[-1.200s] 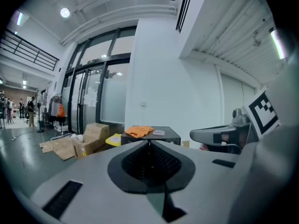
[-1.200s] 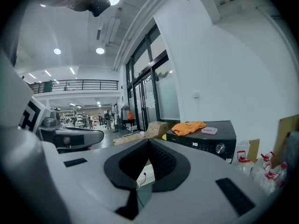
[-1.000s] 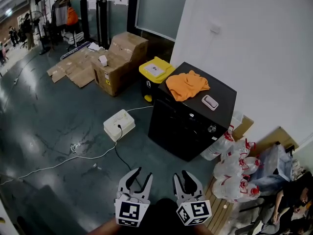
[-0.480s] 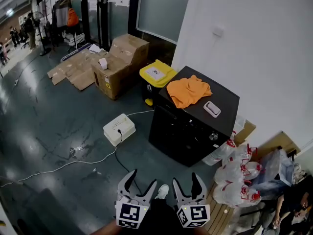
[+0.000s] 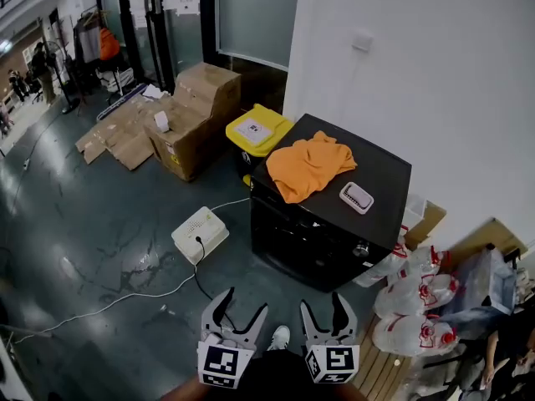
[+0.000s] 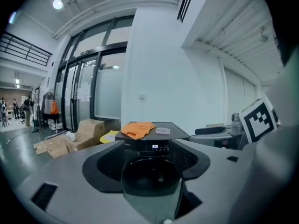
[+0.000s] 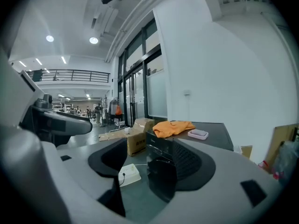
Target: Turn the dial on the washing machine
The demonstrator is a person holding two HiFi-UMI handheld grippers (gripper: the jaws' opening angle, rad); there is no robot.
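**Both grippers open, well short of washer dial**

Head view: L gripper (image 5: 244, 303) & R gripper (image 5: 321, 303) low at bottom edge, side by side, marker cubes nearest camera, tips aimed toward washing machine (image 5: 322, 245). Both spread wide, jaws having just been opening. Nothing btwn pads on either side, same in left gripper view & right gripper view: only washer front framed in the gap, well apart from tips. No contact w/ anything.

Washing machine black, backed against white wall (image 5: 435, 73), front turned toward grippers. Dial (image 5: 361, 249) = small silver knob at right end of front control strip, just under lid edge; untouched. Lit display (image 6: 155, 146) mid-strip, seen in left gripper view. On lid: orange cloth (image 5: 309, 165) crumpled toward left side, small white tray (image 5: 356, 196) just beside it on right, not touching.

Surroundings, head view: yellow-lidded bin (image 5: 257, 129) tight against washer's far-left corner. Cardboard boxes (image 5: 196, 111) further left, some flattened on dark glossy floor (image 5: 100, 224). White box (image 5: 199, 234) on floor near washer's front-left, black cable (image 5: 201, 274) plugged into it. Clear bags (image 5: 410, 307) w/ red ties piled at washer's right. White shoe (image 5: 278, 337) tip btwn the 2 grippers.
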